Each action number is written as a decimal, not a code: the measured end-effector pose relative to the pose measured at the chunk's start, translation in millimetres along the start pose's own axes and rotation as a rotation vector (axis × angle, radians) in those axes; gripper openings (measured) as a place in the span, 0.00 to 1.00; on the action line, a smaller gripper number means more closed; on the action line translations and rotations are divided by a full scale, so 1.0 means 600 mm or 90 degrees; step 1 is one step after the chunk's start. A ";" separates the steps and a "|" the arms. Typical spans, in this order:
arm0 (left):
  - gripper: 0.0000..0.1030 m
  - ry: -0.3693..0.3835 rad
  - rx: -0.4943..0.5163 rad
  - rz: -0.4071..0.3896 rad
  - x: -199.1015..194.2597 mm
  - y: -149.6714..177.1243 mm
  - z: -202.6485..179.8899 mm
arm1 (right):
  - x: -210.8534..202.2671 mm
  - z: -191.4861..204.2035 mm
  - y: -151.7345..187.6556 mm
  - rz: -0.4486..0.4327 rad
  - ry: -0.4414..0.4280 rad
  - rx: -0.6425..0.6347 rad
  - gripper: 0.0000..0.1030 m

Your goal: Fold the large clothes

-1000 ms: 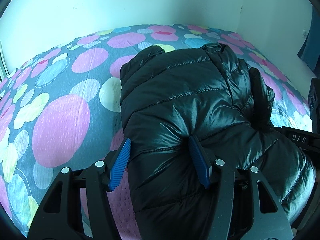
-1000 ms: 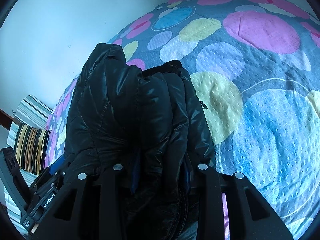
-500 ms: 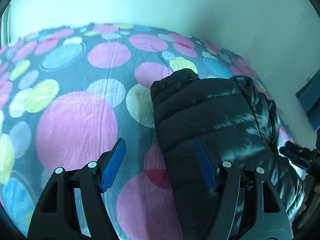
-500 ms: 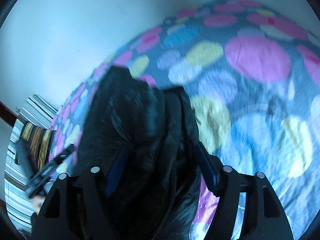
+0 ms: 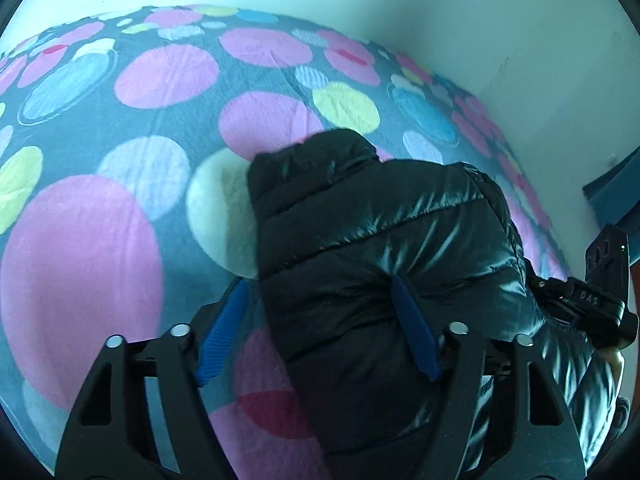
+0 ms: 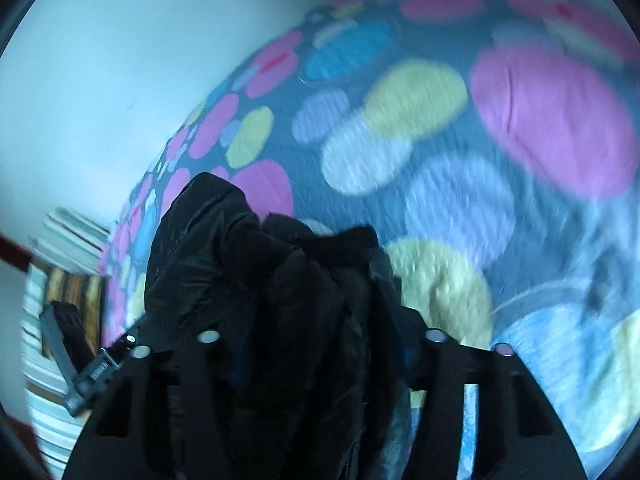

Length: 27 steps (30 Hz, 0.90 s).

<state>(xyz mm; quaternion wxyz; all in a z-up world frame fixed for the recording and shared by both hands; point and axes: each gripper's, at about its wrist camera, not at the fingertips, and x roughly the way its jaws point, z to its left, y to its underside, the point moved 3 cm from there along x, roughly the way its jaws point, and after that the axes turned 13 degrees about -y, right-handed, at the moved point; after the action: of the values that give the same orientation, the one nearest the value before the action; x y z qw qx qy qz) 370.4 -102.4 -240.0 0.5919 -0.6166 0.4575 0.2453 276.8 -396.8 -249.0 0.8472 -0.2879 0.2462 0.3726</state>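
The left gripper (image 5: 320,336) stands wide, its 2 blue pads (image 5: 414,330) straddling the near edge of the folded black puffer jacket (image 5: 380,264); the right-hand pad dents the quilting, the other hangs clear over the spotted bedspread (image 5: 120,160), so nothing is pinched. The right gripper (image 6: 316,364) is closing with thick jacket folds between its jaws, though I cannot tell whether its pads yet press.

The jacket lies bundled on the bed near the wall corner. The slick, springy shell could puff back open if the right gripper lets go or closes on only 1 layer, and the left pad digging in could drag the bundle askew.

The left view shows the smooth top panel and the other gripper at its far side; the blurred right view shows the stacked layer edges and striped bedding (image 6: 44,360) beyond.
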 end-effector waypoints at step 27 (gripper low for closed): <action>0.75 -0.046 -0.019 -0.054 -0.092 0.040 0.027 | -0.073 0.042 0.042 -0.056 0.002 -0.029 0.72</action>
<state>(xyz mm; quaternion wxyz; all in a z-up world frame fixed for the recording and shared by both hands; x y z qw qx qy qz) 328.2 -68.7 -208.7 0.6086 -0.6350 0.4053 0.2491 236.1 -387.0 -211.0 0.8557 -0.3181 0.2258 0.3401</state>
